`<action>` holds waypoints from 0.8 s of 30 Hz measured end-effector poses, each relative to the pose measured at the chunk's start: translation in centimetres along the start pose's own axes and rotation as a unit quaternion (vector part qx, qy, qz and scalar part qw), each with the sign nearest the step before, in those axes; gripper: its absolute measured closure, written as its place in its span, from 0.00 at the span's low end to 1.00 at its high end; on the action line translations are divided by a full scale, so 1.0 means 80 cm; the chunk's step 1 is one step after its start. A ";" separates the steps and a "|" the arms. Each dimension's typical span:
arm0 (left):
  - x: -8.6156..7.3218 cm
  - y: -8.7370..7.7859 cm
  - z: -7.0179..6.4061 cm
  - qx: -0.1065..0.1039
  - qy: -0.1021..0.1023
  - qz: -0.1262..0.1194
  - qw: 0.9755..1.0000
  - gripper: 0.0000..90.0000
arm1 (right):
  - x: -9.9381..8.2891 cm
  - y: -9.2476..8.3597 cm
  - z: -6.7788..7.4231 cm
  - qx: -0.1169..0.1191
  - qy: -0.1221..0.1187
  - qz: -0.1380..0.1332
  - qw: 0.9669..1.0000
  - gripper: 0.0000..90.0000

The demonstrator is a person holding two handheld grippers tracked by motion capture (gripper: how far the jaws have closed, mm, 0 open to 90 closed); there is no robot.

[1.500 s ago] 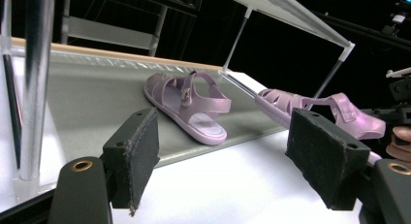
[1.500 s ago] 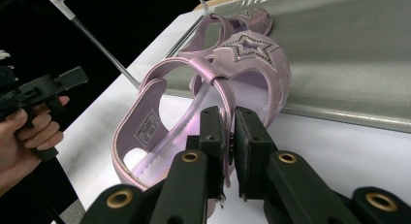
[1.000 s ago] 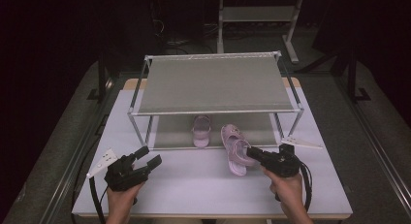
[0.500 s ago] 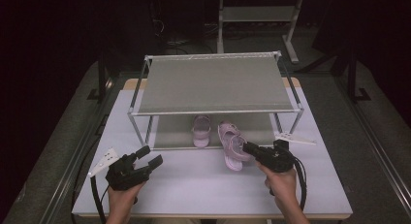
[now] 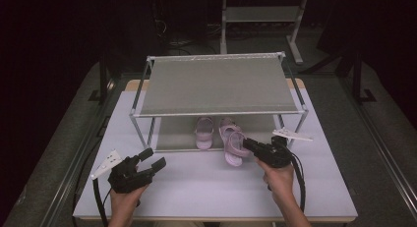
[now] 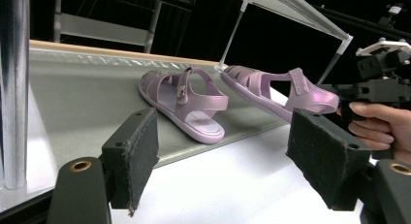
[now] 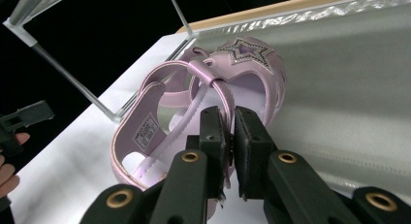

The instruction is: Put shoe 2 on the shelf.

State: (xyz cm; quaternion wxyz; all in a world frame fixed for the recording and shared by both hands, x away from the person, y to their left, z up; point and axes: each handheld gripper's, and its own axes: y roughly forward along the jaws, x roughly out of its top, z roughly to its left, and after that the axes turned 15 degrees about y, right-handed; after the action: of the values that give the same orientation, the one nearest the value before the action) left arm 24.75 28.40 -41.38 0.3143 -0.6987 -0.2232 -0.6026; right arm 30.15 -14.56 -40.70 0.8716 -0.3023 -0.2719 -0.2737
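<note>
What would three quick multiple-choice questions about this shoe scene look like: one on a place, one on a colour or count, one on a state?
1. Where does the left sandal lie?
A. on the rack's top shelf
B. on the rack's bottom shelf
C. on the floor

2. What colour are the two sandals?
A. pale purple
B. green
C. black

3. How do the fingers of the right gripper stand?
A. wide open over bare table
B. closed on the strap of the right sandal
C. closed on a rack leg

Answers:
1. B: in the high view it sits under the top shelf, on the lower grey shelf.
2. A: both show pale purple in the left gripper view.
3. B: the right gripper view shows the strap pinched between the pads.
</note>
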 end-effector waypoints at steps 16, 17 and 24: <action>0.000 -0.003 0.001 0.000 -0.003 -0.004 1.000 0.30 | 0.011 0.041 -0.006 -0.031 0.002 -0.029 0.999 0.92; 0.000 -0.003 0.001 0.000 -0.003 -0.003 1.000 0.30 | 0.012 0.043 -0.007 -0.033 0.006 -0.031 0.999 0.92; -0.001 -0.002 0.002 -0.002 -0.002 -0.001 1.000 0.30 | 0.018 0.060 -0.009 -0.045 0.007 -0.036 0.998 0.92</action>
State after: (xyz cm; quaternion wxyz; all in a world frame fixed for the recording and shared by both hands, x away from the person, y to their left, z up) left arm 24.72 28.59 -41.41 0.3119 -0.7001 -0.2237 -0.6021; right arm 34.44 -12.29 -42.07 0.8484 -0.3296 -0.2643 -0.3188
